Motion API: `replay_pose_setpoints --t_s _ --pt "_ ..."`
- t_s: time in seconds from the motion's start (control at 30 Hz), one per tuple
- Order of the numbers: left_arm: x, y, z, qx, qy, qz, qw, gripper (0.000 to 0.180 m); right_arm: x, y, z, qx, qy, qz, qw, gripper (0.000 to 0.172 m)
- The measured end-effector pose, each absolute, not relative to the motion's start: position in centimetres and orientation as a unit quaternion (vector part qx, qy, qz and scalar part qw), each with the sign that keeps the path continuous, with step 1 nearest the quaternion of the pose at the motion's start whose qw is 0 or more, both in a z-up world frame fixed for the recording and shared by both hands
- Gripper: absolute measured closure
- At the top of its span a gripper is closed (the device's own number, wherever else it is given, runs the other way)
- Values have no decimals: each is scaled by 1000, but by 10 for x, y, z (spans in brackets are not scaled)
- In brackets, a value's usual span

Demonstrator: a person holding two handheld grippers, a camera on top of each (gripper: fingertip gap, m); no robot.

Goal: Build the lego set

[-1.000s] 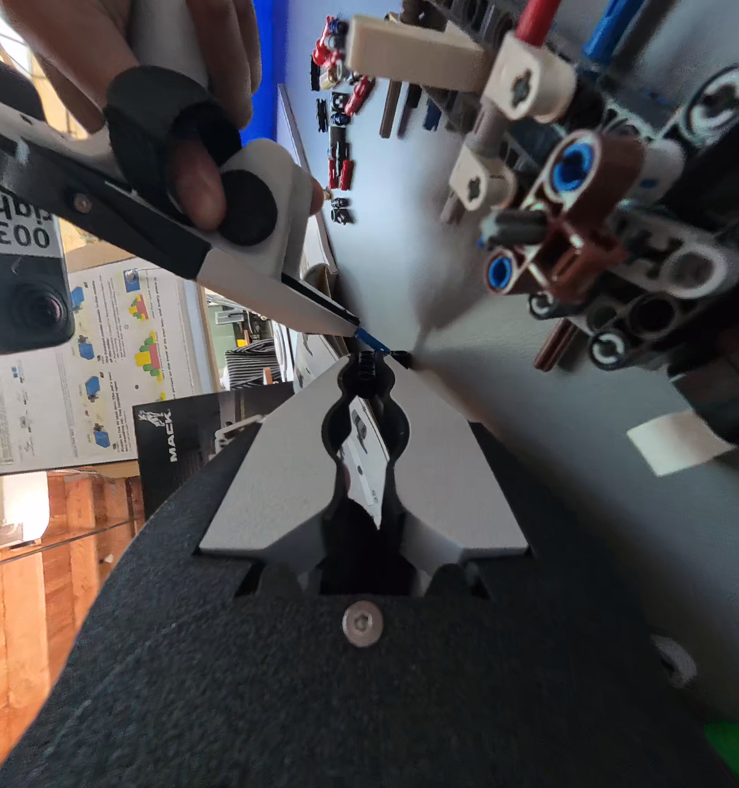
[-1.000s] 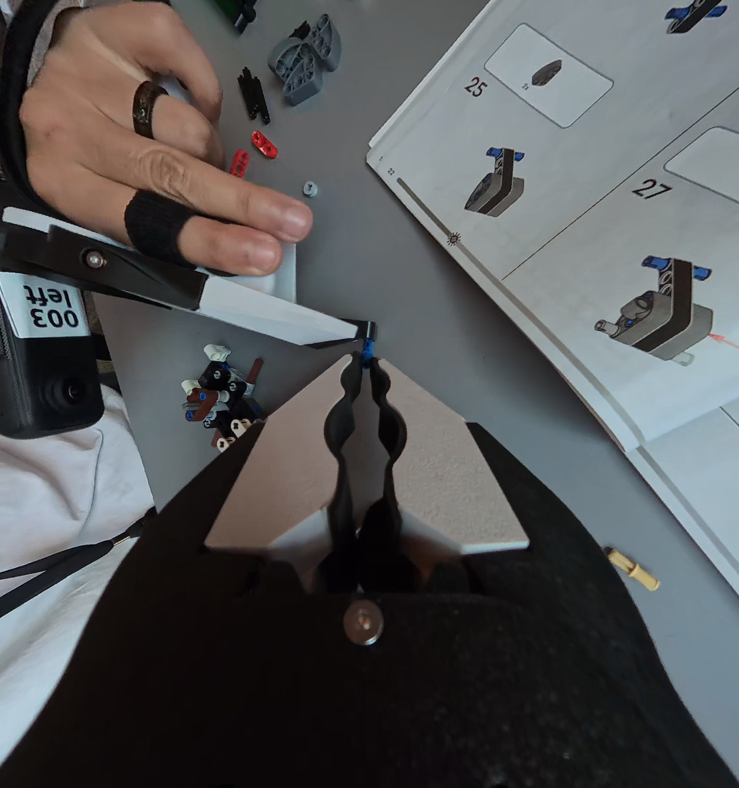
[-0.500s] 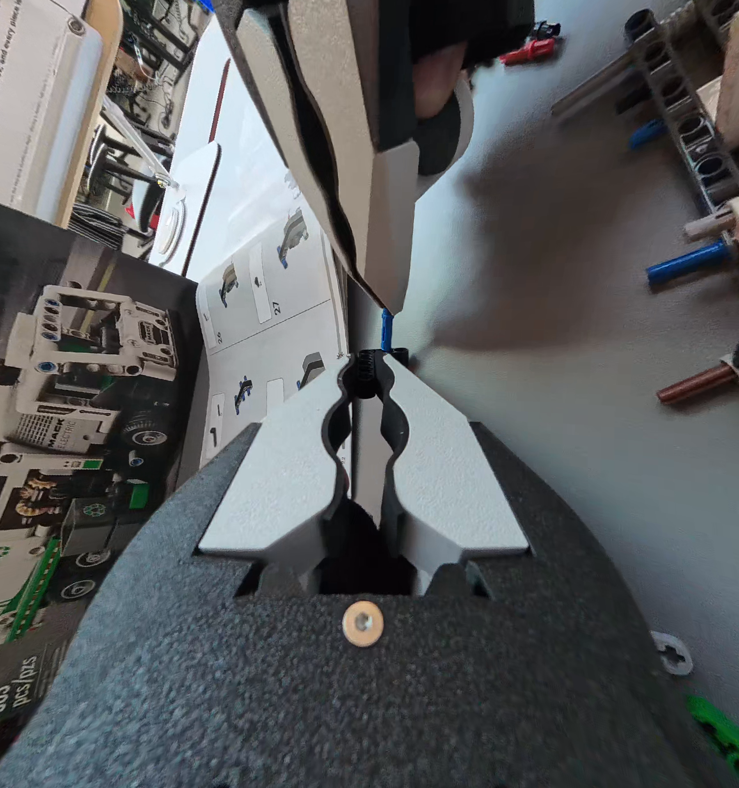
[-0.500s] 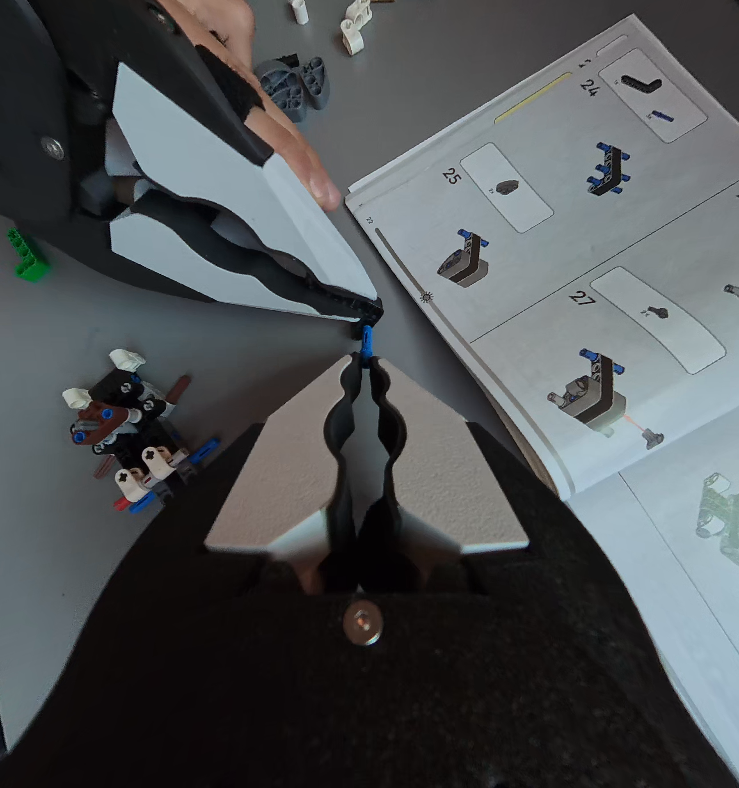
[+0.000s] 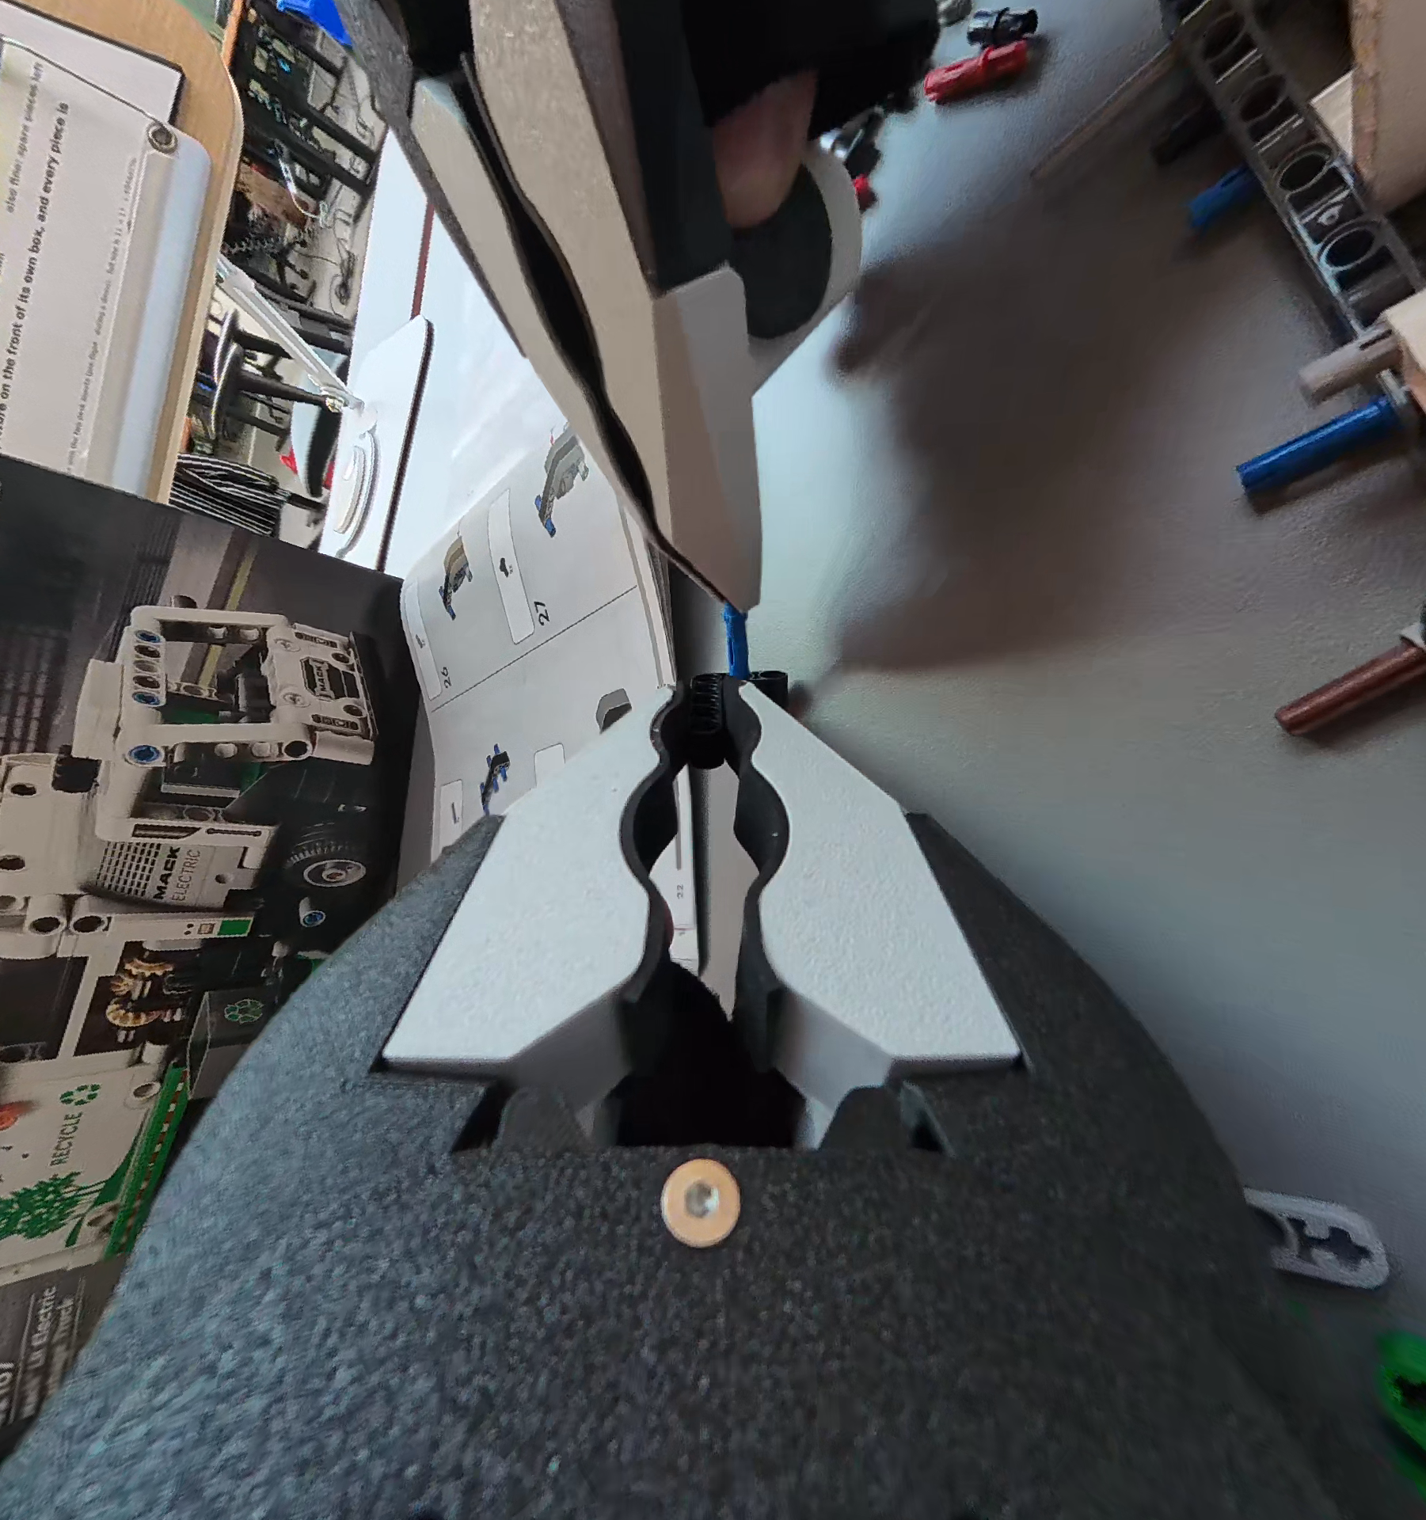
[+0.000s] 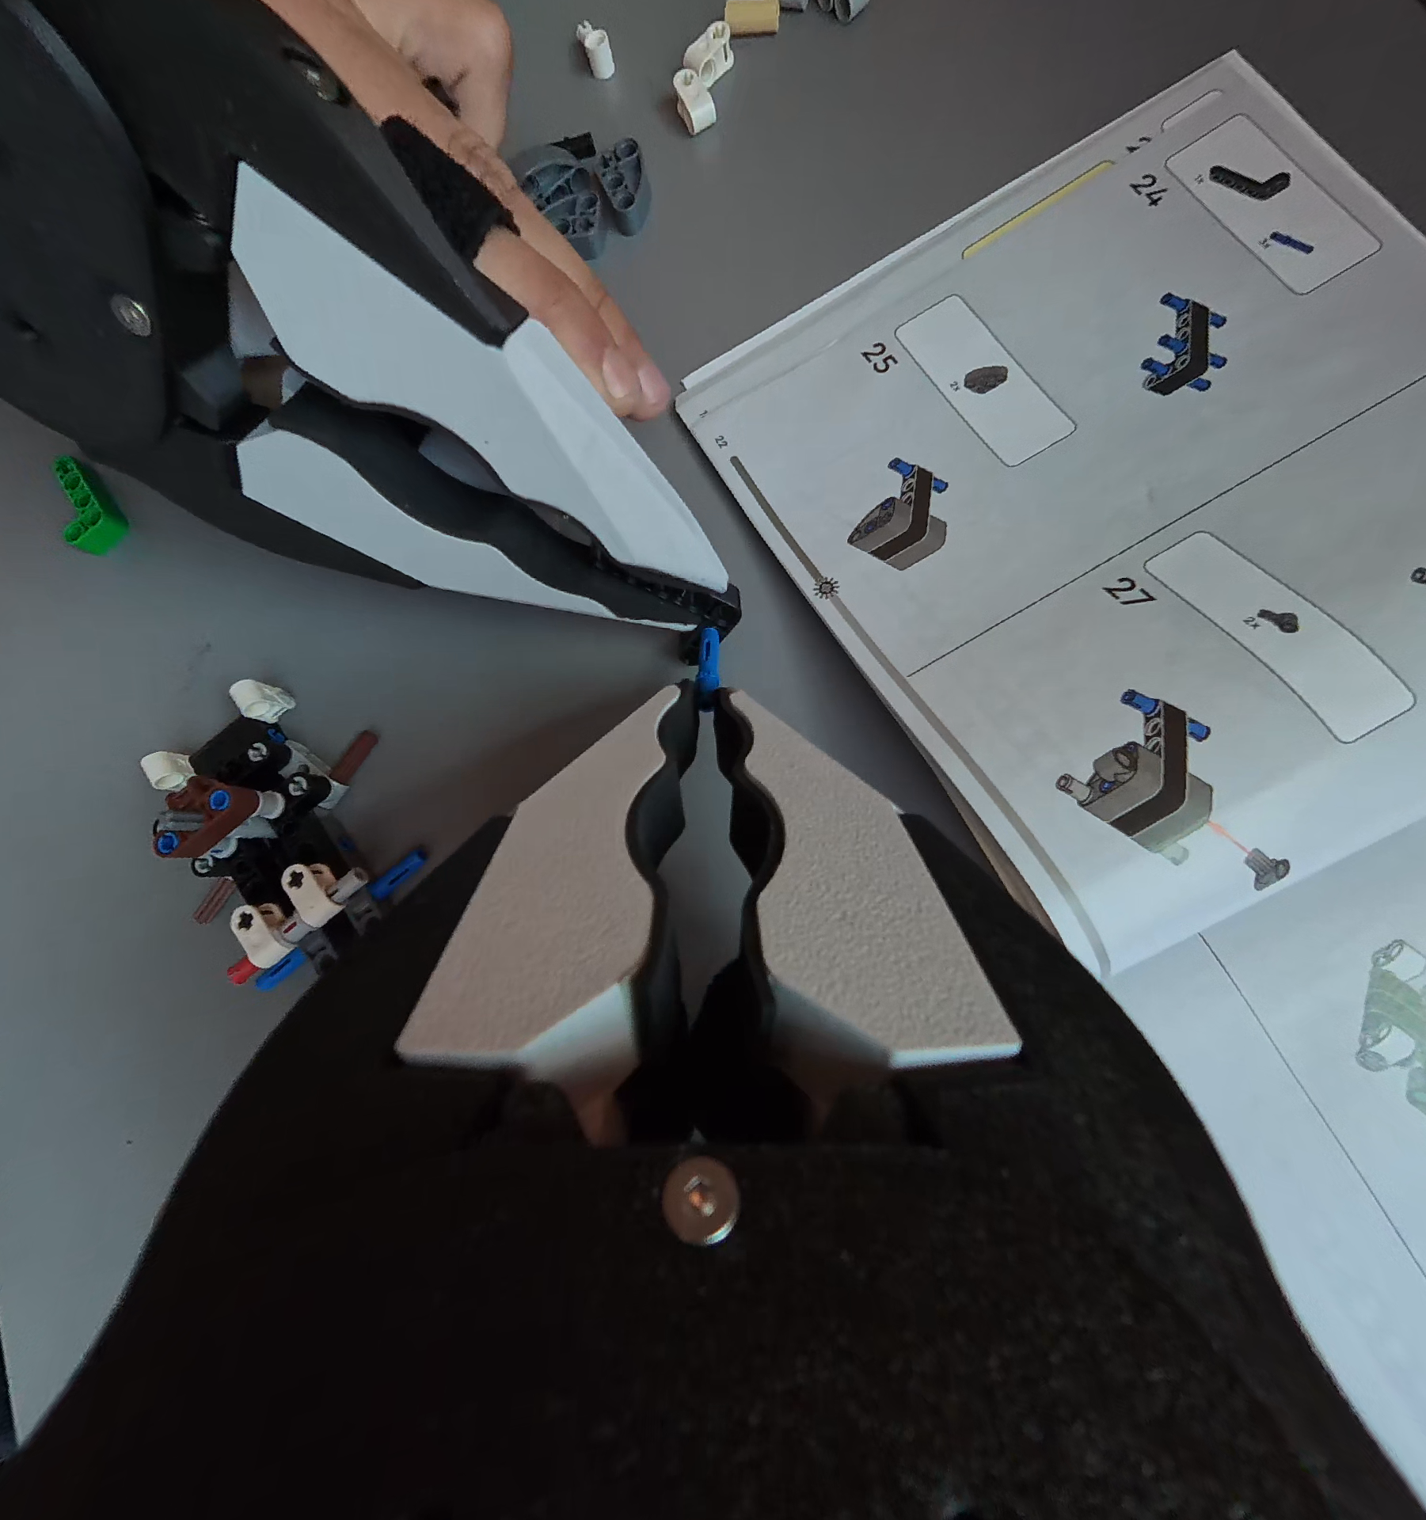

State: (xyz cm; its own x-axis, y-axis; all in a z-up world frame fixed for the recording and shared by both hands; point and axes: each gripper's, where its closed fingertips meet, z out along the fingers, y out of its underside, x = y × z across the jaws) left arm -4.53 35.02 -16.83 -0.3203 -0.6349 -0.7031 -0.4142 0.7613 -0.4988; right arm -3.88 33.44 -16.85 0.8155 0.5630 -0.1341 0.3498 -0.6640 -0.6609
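Note:
My left gripper is shut on a black toy beam with a row of holes, held edge-on at its fingertips; the beam's bent end sticks out to the right. My right gripper is shut on a small blue pin. The pin's far end meets the end of the black beam held by the left gripper. In the left wrist view the right gripper comes down from above with the blue pin at its tip, just above the beam. Both hover above the grey table.
An open instruction booklet lies right of the grippers. A half-built toy assembly stands at the left, a green brick farther back. Loose grey and white parts lie at the far side. A toy box stands beside the booklet. My left and right fingertips are right by each other.
Both grippers have turned and shifted together, keeping pin and beam tip to tip. The left gripper now shows from its side in the right wrist view. Both grasps held throughout.

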Motion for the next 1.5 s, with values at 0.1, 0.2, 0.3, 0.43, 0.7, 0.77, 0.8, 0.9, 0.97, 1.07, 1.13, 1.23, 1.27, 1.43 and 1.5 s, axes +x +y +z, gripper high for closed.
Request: replay_pose_setpoints --t_s 0.1,0.2,0.3,0.43,0.7,0.77,0.8,0.9,0.97,1.07,1.13,1.23,1.27,1.43,1.5 --pt "-45 350 -168 -325 805 -121 481 174 -40 335 -167 -896 -251 170 325 169" --pt "-46 351 -169 -333 804 -129 476 174 -40 336 -167 -895 -250 171 328 169" --pt "-46 351 -169 -339 803 -134 472 174 -39 337 -167 -892 -264 156 332 169" --pt "-46 352 -169 -348 801 -146 465 174 -39 338 -167 -889 -273 146 337 169" --pt "-47 353 -169 -339 806 -141 464 174 -37 337 -180 -884 -324 87 326 169" --pt "-47 352 -169 -326 810 -126 470 174 -38 336 -175 -883 -312 118 331 169" --pt "-47 352 -168 -321 812 -122 472 174 -38 336 -174 -884 -307 127 330 169" --pt "-47 352 -168 -313 813 -119 476 174 -40 336 -173 -884 -303 132 330 169" --pt "-47 352 -168 -304 815 -112 481 174 -40 336 -172 -885 -297 137 331 169" --pt "-47 350 -167 -271 818 -88 500 174 -40 335 -171 -885 -292 151 331 169" --pt "-46 350 -167 -250 817 -72 514 175 -42 332 -168 -883 -287 173 329 169" --pt "-45 352 -165 -205 815 -18 541 174 -49 327 -157 -877 -254 251 322 169" --pt "-45 351 -164 -191 813 -2 550 174 -50 326 -155 -877 -237 274 317 169" --pt "-45 347 -160 -170 811 9 559 175 -48 328 -143 -864 -176 354 311 169" --pt "-45 346 -165 -171 815 7 554 175 -44 329 -145 -867 -176 345 313 169"
